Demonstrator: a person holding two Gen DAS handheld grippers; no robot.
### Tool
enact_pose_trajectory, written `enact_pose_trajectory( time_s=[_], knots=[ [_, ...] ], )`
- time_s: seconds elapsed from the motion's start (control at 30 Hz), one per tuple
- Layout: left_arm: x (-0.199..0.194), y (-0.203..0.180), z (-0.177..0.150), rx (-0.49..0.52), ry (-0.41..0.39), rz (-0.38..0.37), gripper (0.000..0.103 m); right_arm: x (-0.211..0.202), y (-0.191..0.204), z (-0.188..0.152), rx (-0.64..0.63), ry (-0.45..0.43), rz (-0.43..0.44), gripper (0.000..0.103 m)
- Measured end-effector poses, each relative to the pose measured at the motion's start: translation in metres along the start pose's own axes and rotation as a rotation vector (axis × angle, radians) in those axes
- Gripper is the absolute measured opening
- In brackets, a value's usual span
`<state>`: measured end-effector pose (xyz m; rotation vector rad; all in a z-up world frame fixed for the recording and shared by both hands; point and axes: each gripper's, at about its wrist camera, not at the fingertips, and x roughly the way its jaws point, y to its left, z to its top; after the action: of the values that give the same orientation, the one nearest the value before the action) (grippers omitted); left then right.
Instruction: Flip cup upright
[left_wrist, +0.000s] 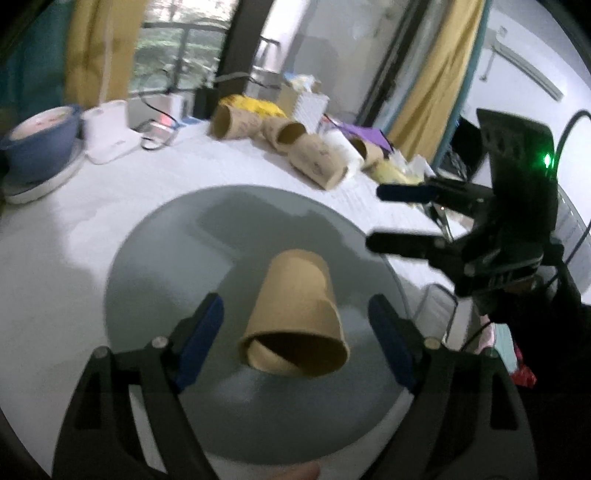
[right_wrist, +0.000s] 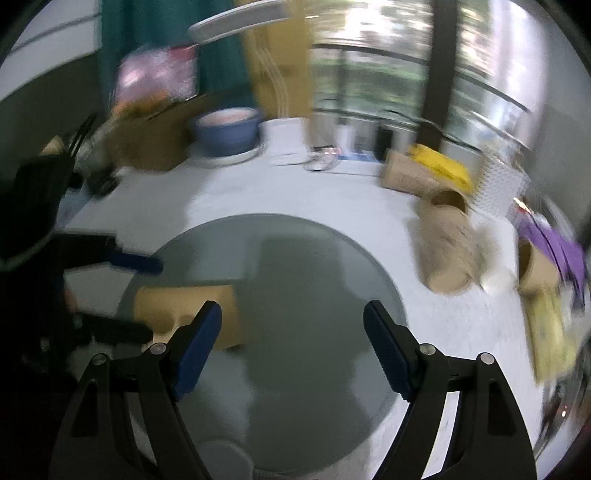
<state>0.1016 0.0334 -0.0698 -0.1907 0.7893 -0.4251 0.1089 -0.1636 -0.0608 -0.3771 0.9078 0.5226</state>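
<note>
A brown paper cup (left_wrist: 297, 314) lies on its side on a round grey mat (left_wrist: 184, 258), its open mouth facing my left gripper. My left gripper (left_wrist: 295, 325) is open, its blue-padded fingers on either side of the cup near its mouth, apart from it. My right gripper (left_wrist: 373, 218) shows in the left wrist view at the right, open and empty, beside the mat's far right edge. In the right wrist view the cup (right_wrist: 188, 314) lies at the left on the mat (right_wrist: 314, 295), with the left gripper (right_wrist: 147, 299) around it. The right gripper (right_wrist: 291, 325) is open over the mat.
Several brown paper cups (left_wrist: 317, 162) lie on their sides at the back of the white table (left_wrist: 66, 240), next to a white cup (right_wrist: 496, 280). A blue pot (left_wrist: 40, 140), a white container (left_wrist: 109, 129), cables and a yellow bag (left_wrist: 258, 105) stand at the back.
</note>
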Motion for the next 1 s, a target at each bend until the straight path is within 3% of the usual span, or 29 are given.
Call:
enact_pose_trajectory(
  time_s=[0.2, 0.47, 0.73, 1.0],
  knots=[
    [-0.036, 0.022, -0.022, -0.133, -0.086, 0.119, 0.082, 0.021, 0.045, 0.018, -0.337, 0.120, 0.155, 0.082],
    [-0.060, 0.047, -0.062, -0.291, -0.145, 0.275, 0.083, 0.042, 0.101, 0.017, -0.818, 0.330, 0.214, 0.082],
    [-0.064, 0.061, -0.083, -0.391, -0.172, 0.269, 0.083, 0.060, 0.135, 0.009, -1.199, 0.492, 0.241, 0.082],
    [-0.065, 0.073, -0.094, -0.445, -0.161, 0.244, 0.083, 0.088, 0.157, -0.005, -1.392, 0.615, 0.252, 0.082]
  ],
)
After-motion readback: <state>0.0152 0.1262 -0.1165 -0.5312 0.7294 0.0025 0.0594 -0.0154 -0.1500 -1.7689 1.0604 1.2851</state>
